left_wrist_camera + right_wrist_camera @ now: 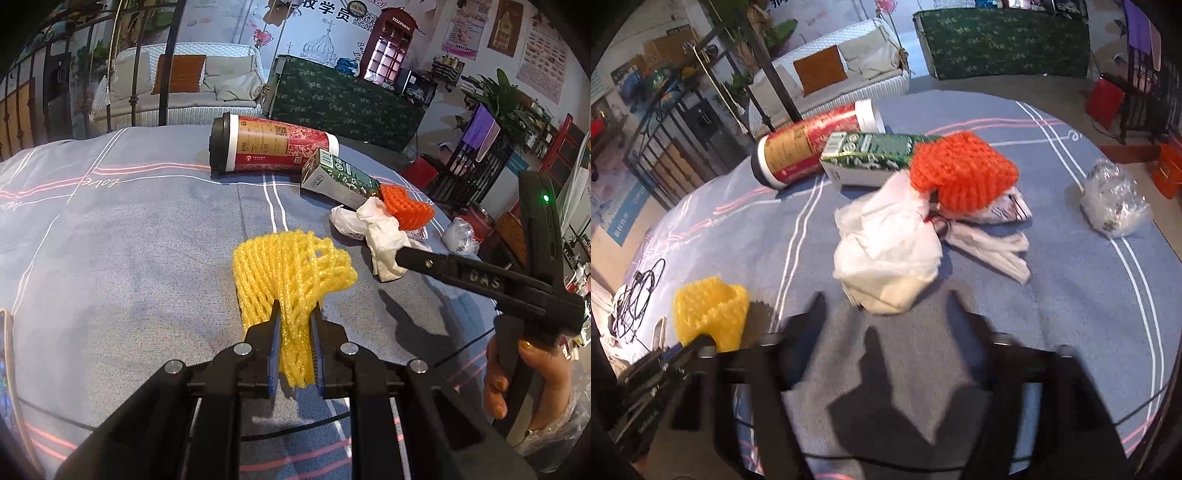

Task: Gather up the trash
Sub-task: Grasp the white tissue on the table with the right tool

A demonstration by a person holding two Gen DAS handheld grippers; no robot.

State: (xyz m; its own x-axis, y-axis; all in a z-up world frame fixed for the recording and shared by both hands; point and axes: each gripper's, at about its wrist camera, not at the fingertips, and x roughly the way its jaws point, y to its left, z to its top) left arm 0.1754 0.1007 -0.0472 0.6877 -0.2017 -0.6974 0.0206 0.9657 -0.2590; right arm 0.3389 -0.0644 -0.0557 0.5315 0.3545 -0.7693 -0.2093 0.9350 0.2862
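My left gripper (295,314) is shut on a yellow foam net (291,273), held just above the blue tablecloth; the net also shows in the right wrist view (709,314). My right gripper (886,299) is open and empty, its fingers just short of a crumpled white tissue (886,251). In the left wrist view its tip (406,258) reaches the tissue (373,229). Behind lie an orange foam net (960,173), a green carton (871,155) and a red paper cup (809,147) on its side.
A crumpled clear plastic bag (1115,203) lies at the table's right edge. A printed wrapper (993,240) lies beside the tissue. A black cable (639,295) lies at the left. The round table (1071,295) ends close on the right.
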